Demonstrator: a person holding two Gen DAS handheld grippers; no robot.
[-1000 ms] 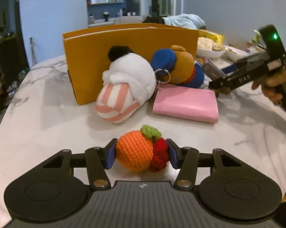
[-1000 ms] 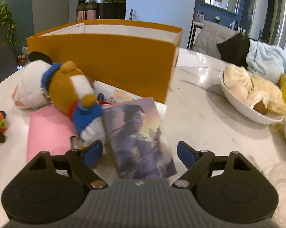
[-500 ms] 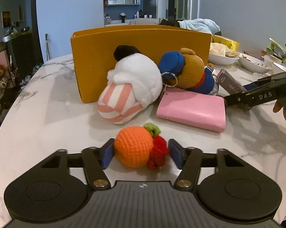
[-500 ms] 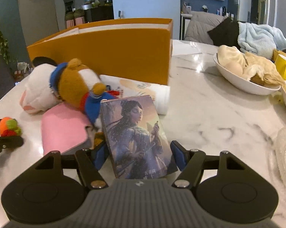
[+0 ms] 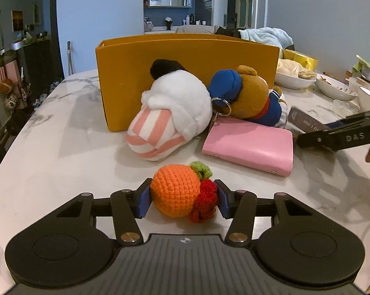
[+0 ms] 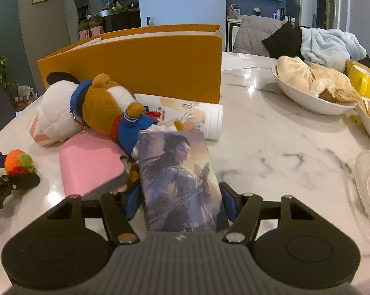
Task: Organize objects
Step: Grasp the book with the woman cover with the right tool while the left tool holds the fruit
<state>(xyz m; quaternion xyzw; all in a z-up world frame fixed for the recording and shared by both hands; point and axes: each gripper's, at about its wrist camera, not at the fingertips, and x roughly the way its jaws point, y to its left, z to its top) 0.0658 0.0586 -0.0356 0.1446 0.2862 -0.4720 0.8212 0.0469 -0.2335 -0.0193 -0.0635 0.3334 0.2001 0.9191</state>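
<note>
Your left gripper point(image 5: 183, 198) has just closed its blue pads on the little crochet orange point(image 5: 176, 193) with the red berry bits, and it has hold of it near you on the marble table point(image 5: 62, 162). Your right gripper point(image 6: 181, 202) has just been closing too. The picture card box point(image 6: 181, 182), the one with a painted lady on it, sits between its pads. They look tight against the sides of the box, so I think you have a grip on it. The big orange box point(image 5: 185, 56) stands open at the far side of the table, and I think that is where the things should go. You cannot see into it from here, so I cannot tell if anything is inside yet. Most of the job looks still to do. The white plush with pink stripes point(image 5: 170, 115) lies against the near wall of the orange box. The brown bear in blue point(image 5: 248, 95) lies to its right, partly on top of the pink wallet point(image 5: 251, 145). A white tube with flowers point(image 6: 189, 113) lies behind the bear, near the right end of the orange box. None of these is put away yet.
</note>
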